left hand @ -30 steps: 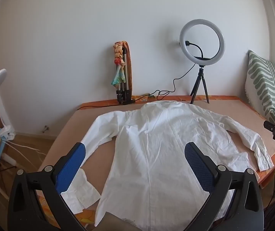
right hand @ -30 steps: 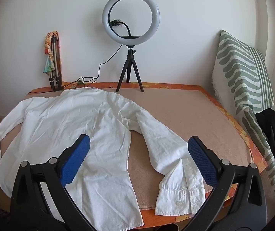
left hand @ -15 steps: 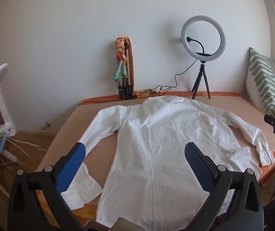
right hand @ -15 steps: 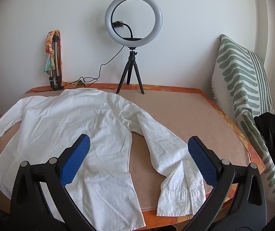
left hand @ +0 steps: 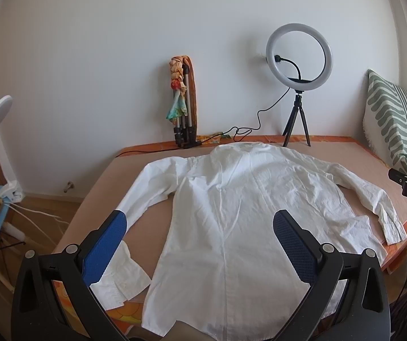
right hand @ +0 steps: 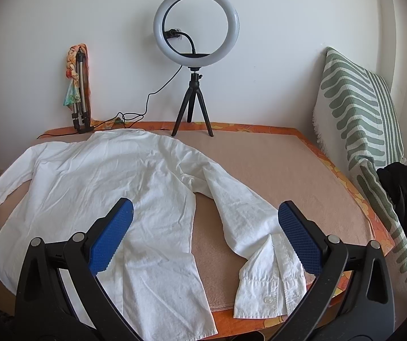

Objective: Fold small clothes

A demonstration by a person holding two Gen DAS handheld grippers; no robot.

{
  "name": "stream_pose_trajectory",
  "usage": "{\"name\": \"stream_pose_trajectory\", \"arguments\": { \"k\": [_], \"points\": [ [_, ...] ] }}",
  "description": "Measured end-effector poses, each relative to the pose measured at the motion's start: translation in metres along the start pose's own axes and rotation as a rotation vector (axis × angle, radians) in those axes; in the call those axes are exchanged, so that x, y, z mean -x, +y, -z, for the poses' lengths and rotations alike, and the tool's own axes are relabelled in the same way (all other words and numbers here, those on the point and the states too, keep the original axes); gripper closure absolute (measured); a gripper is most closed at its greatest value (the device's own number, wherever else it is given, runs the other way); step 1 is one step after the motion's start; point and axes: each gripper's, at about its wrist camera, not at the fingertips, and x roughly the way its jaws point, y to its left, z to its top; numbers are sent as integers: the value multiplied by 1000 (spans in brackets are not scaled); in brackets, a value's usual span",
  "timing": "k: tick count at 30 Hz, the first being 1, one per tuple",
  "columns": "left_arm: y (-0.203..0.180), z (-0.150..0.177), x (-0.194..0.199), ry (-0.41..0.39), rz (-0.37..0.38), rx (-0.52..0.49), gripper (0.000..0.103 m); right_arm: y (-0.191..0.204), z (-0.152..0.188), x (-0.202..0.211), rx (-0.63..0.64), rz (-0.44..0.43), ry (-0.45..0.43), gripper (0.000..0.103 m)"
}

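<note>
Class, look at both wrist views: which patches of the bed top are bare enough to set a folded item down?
The widest bare patch lies between the white shirt's right sleeve, the ring light and the striped pillow. Narrow strips separate each sleeve from the body. The middle is covered, and the back edge holds a folded tripod and cable.

Both wrist views face the far wall from above the near bed edge, sharing the spread white long-sleeved shirt point(left hand: 231, 213) point(right hand: 103, 187).

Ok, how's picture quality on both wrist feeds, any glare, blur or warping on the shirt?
Left wrist: sharp, soft even daylight, white shirt keeps its wrinkle detail; fisheye bends the wall edges, corners go dark. Right wrist: equally sharp, no glare; ring light looks unlit, striped cushion bowed by distortion.
</note>
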Motion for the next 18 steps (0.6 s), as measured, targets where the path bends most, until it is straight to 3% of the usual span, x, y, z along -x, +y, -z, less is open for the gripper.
{"name": "stream_pose_trajectory", "arguments": {
  "k": [18],
  "points": [
    [-2,-2,4,-21,-4,0,0,1,-1,-1,-1,6,1,0]
  ]
}}
